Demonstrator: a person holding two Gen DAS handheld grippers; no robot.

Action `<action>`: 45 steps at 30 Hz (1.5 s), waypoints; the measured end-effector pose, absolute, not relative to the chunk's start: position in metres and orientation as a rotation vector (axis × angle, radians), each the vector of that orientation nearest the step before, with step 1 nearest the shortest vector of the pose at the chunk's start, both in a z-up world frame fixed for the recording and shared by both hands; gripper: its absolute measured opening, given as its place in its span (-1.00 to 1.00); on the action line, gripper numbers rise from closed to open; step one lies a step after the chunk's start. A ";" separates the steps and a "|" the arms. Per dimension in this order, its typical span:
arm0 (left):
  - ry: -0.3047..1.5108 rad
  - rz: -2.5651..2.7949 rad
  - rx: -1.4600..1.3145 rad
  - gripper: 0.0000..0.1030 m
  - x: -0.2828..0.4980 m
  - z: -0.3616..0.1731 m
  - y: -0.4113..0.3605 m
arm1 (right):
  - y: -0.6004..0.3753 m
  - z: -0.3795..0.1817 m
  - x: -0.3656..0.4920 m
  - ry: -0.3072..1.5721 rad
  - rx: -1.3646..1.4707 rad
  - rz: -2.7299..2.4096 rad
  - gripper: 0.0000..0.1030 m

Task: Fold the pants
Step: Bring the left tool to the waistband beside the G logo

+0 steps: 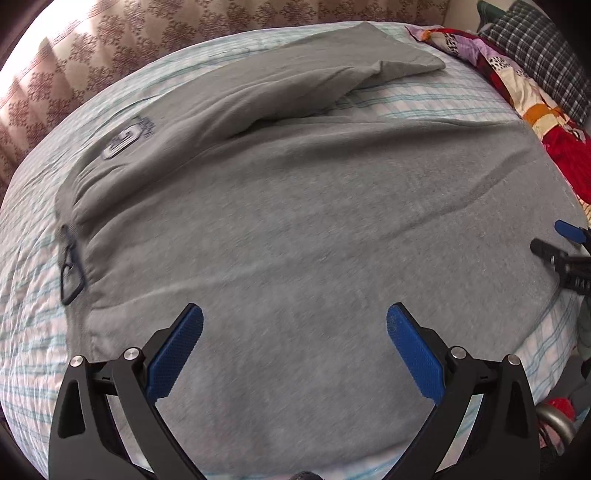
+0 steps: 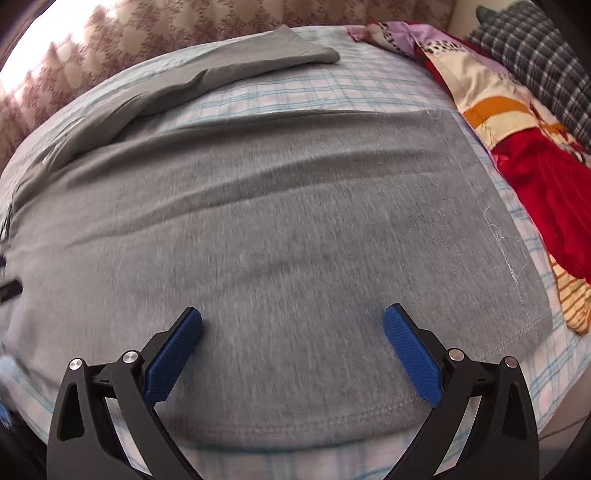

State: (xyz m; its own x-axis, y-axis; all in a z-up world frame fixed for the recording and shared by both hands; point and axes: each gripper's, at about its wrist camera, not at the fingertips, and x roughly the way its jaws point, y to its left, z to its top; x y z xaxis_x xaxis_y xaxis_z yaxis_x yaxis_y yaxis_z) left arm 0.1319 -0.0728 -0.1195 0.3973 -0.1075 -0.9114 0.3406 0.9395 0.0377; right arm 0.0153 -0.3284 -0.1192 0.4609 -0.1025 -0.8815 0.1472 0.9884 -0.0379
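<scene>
Grey pants [image 1: 295, 206] lie spread on the bed, waistband with a dark drawstring [image 1: 68, 266] at the left, both legs running right. A printed logo [image 1: 123, 142] shows near the far hip. My left gripper [image 1: 294, 321] is open and empty, hovering over the near leg by the waist. My right gripper [image 2: 292, 319] is open and empty over the near leg [image 2: 295, 229] close to its hem [image 2: 517, 266]. The far leg [image 2: 221, 70] lies apart at the back. The right gripper's fingers also show in the left wrist view [image 1: 565, 254].
The bed has a pale checked sheet [image 1: 424, 96]. A colourful patchwork quilt [image 2: 517, 140] and a dark plaid pillow [image 2: 535, 48] lie along the right side. A patterned curtain [image 1: 147, 33] hangs behind the bed. The bed's near edge [image 2: 295, 461] is just below my grippers.
</scene>
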 end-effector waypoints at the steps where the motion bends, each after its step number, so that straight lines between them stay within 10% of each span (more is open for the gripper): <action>1: 1.128 -0.297 0.242 0.96 0.134 -0.120 -0.080 | -0.328 -0.120 0.012 1.078 0.041 -0.153 0.91; 45: 1.122 -0.374 0.178 0.96 0.282 -0.156 -0.224 | -0.407 -0.102 0.037 1.018 0.093 -0.346 0.91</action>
State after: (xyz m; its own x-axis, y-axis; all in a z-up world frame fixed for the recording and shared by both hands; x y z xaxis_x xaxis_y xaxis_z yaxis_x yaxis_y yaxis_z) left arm 0.2819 -0.2242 -0.1563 0.3800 -0.2030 -0.9024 0.3797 0.9239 -0.0479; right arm 0.0367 -0.4072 -0.1018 0.4761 -0.2401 -0.8460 0.3260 0.9417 -0.0838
